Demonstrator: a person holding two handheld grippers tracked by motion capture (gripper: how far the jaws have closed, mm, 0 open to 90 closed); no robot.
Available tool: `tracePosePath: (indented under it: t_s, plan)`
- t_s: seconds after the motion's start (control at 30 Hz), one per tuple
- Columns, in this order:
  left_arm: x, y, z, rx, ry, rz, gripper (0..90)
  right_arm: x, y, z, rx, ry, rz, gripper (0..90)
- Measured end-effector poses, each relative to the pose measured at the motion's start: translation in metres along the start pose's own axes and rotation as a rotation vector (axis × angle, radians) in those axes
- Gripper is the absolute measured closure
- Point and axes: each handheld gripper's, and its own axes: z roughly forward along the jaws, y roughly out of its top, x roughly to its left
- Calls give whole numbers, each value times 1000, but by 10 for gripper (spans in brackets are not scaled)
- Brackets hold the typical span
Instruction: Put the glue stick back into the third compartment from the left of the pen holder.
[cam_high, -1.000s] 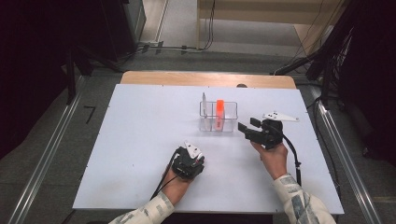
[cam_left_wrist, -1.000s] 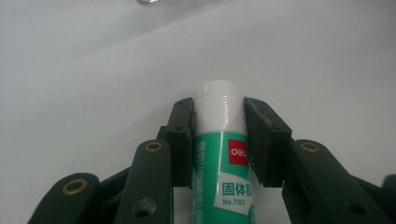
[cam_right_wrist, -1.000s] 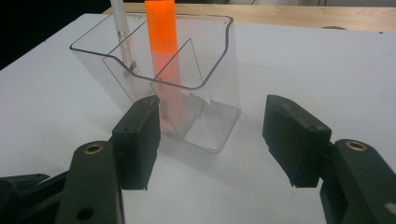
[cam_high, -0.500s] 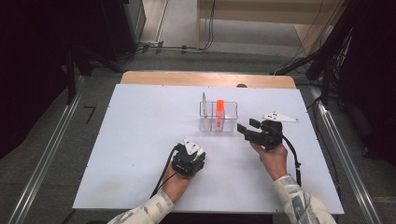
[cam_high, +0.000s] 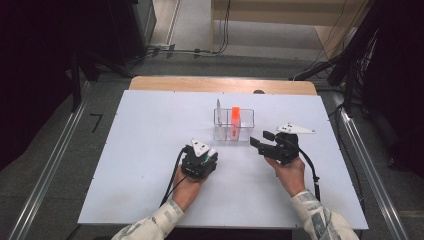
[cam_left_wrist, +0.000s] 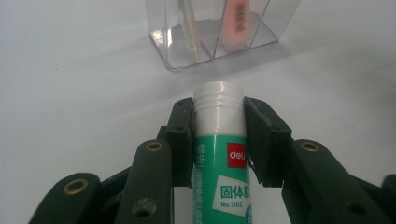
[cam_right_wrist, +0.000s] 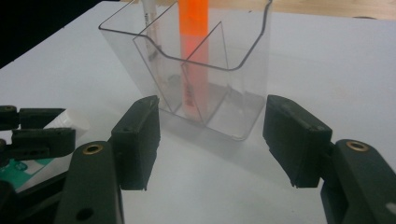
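High view: white table (cam_high: 125, 165) with a clear divided organiser (cam_high: 234, 126) standing upright near its far middle. Inside the organiser, an orange marker (cam_high: 235, 120) upright in one compartment and a slim pale pen (cam_high: 218, 112) upright in the next, toward the left. Left gripper (cam_high: 204, 156) on the near side of the organiser, slightly left of it, held in the left hand (cam_high: 186, 186). Right gripper (cam_high: 259, 142) to the right of the organiser, held in the right hand (cam_high: 289, 172), jaws pointing leftward at the organiser's right end, near it but apart.

Left gripper view: left gripper (cam_left_wrist: 219, 135) pinching a green-labelled glue stick (cam_left_wrist: 220, 154), both pads pressed flat against the tube just below its white threaded neck. Cap off, bare white neck pointing toward the organiser (cam_left_wrist: 219, 32), which stands a short way ahead on the table (cam_left_wrist: 70, 93). Marker (cam_left_wrist: 238, 23) and pen (cam_left_wrist: 190, 28) blurred behind the clear walls.

Right gripper view: right gripper (cam_right_wrist: 212, 140) spread wide, nothing between the pads, organiser (cam_right_wrist: 196, 70) just beyond the fingertips and not touched. Marker (cam_right_wrist: 192, 46) in the middle compartment, pen (cam_right_wrist: 150, 28) in the one farther left. Glue stick (cam_right_wrist: 51, 135) and the other gripper's jaws visible at the left edge, low over the table (cam_right_wrist: 327, 70).
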Motion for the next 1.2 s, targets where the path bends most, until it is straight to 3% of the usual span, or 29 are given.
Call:
tracePosePath:
  t_s: [0.53, 0.77, 1.2]
  plan:
    - [3, 18, -2, -54, -3, -25, 646, 24, -7, 11, 50, 58, -40, 344]
    - [4, 22, -3, -72, 1, -26, 647, 42, -13, 21, 87, 102, -72, 344]
    - [3, 25, -4, -91, -2, -36, 647, 67, -16, 31, 105, 196, -74, 344]
